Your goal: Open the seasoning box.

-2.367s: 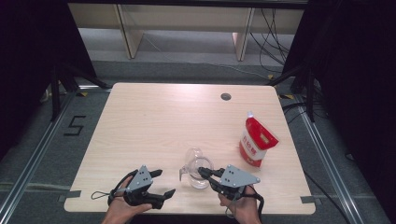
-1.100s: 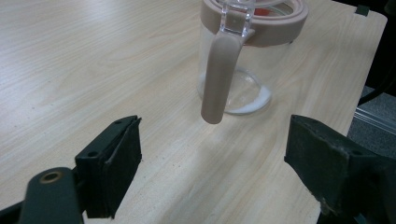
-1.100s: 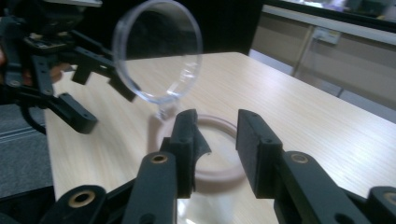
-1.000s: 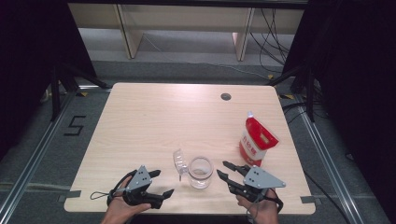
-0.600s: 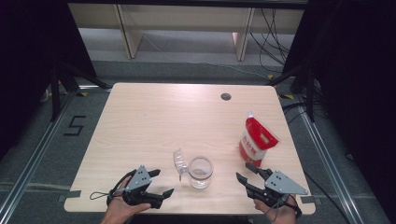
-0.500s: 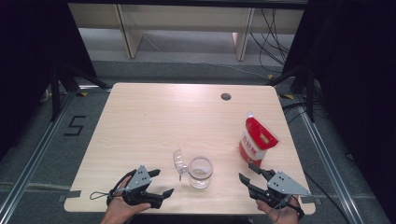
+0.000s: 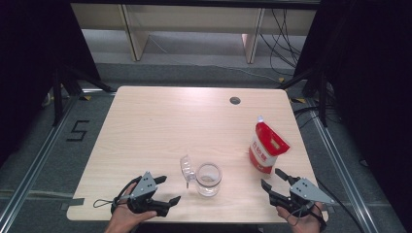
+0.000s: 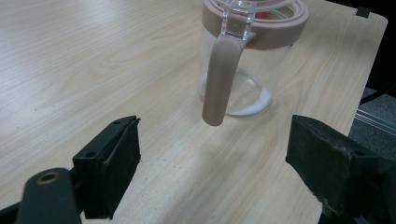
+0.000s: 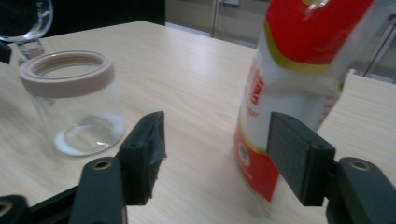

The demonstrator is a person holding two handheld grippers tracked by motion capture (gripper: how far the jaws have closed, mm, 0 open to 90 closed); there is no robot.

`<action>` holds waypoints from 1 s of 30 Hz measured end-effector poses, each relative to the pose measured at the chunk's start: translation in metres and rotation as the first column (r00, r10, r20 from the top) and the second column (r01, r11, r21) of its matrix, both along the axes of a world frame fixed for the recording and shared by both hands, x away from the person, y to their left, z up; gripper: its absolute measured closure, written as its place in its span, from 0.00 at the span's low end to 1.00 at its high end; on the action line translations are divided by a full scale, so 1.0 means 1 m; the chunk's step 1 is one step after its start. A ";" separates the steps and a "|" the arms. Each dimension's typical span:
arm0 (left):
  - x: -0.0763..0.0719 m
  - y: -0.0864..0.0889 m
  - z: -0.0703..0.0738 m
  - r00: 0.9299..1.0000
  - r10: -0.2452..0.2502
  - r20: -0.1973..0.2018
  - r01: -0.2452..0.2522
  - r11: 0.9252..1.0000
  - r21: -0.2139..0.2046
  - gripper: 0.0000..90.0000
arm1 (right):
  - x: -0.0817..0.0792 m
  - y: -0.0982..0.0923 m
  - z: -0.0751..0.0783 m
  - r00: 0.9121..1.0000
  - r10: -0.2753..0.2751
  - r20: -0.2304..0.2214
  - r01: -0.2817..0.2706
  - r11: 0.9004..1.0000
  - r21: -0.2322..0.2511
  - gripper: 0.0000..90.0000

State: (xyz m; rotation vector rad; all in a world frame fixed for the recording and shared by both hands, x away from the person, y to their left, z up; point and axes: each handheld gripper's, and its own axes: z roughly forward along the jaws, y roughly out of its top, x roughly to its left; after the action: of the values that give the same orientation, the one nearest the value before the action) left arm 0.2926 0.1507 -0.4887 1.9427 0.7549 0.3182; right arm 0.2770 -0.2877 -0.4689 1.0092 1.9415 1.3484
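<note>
Nearest us, our left gripper (image 7: 160, 191) rests with jaws open facing the glass jar (image 7: 209, 178), lid flipped back, nearly empty; our right gripper (image 7: 278, 183), jaws just opening, empty, approaches the upright red pouch (image 7: 266, 147); pouring seems still ahead.

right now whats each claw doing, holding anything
Left claw: open, empty, jar just ahead of it.
Right claw: open, has just been opening, empty, aimed by the pouch.

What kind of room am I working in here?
Probably a lab or recording workspace, not a kitchen: a bare wooden table with a cable hole, black curtains at both sides, loose cables behind, and a taped number 5 on the floor.
</note>
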 end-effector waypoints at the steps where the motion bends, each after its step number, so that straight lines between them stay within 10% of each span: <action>1: 0.000 0.000 0.000 1.000 -0.001 0.001 0.001 1.000 0.002 0.19 | 0.002 -0.002 -0.001 1.000 -0.004 0.016 0.004 1.000 -0.018 0.38; 5: 0.002 -0.001 0.000 1.000 -0.002 -0.003 0.002 1.000 -0.014 0.19 | 0.004 -0.004 -0.004 0.998 -0.045 -0.035 0.045 0.999 0.004 0.35; 6: 0.002 -0.001 0.001 1.000 -0.001 0.000 0.001 1.000 -0.009 0.19 | 0.009 -0.008 -0.005 1.000 -0.029 0.012 0.029 0.999 -0.022 0.34; 30: 0.003 -0.002 0.002 1.000 -0.019 0.015 0.019 1.000 0.001 0.18 | 0.031 -0.016 -0.015 0.996 -0.086 -0.010 0.086 0.996 -0.018 0.25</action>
State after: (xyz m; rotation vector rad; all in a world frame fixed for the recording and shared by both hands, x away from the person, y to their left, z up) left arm 0.2953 0.1486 -0.4864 1.9450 0.7262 0.3214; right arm 0.3082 -0.3033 -0.4836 1.0811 1.8929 1.2783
